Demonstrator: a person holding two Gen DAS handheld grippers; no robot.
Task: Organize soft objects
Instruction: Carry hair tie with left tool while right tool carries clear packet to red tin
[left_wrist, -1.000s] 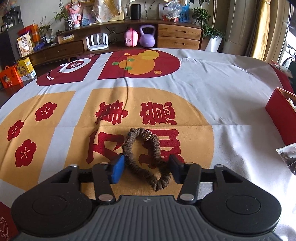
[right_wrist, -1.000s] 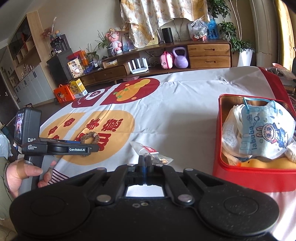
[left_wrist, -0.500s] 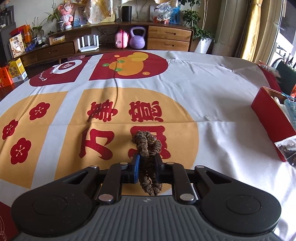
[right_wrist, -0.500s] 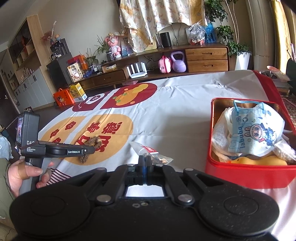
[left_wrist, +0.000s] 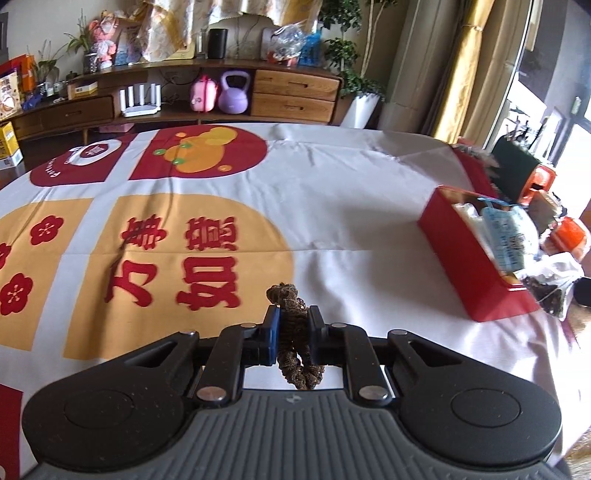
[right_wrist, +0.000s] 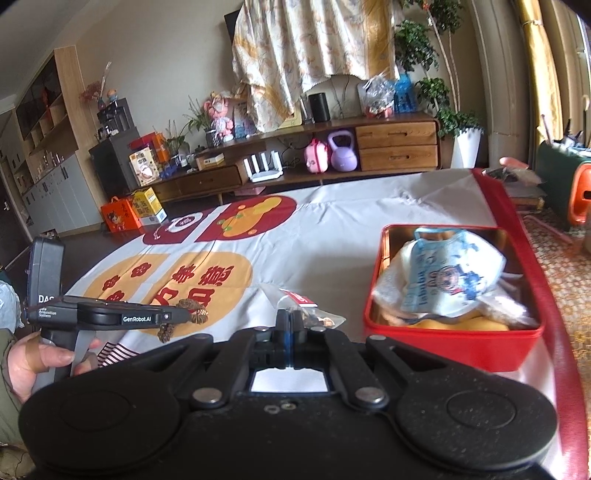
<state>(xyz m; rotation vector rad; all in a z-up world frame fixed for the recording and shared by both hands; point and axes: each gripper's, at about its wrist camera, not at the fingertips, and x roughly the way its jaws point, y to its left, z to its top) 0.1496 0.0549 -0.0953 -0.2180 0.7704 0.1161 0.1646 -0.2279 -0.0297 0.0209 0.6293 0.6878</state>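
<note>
Two loops of a brown scrunchie (left_wrist: 291, 332) sit pinched side by side between the pads of my left gripper (left_wrist: 291, 334), clear of the printed tablecloth (left_wrist: 332, 206) and above its near edge. It looks light and soft, I judge, a springy fabric ring that squashes flat and will not break. A grip across the bunched middle seems the surest hold; a single strand could slide free. Its surface is ribbed and dull, with one end poking up past the pads and the other dangling below them. My right gripper (right_wrist: 291, 326) has its jaws pressed together on the corner of a clear plastic packet (right_wrist: 295, 302). A red tin (right_wrist: 443, 343) near the cloth's right edge already holds a printed face mask (right_wrist: 447, 280) and other soft items.
</note>
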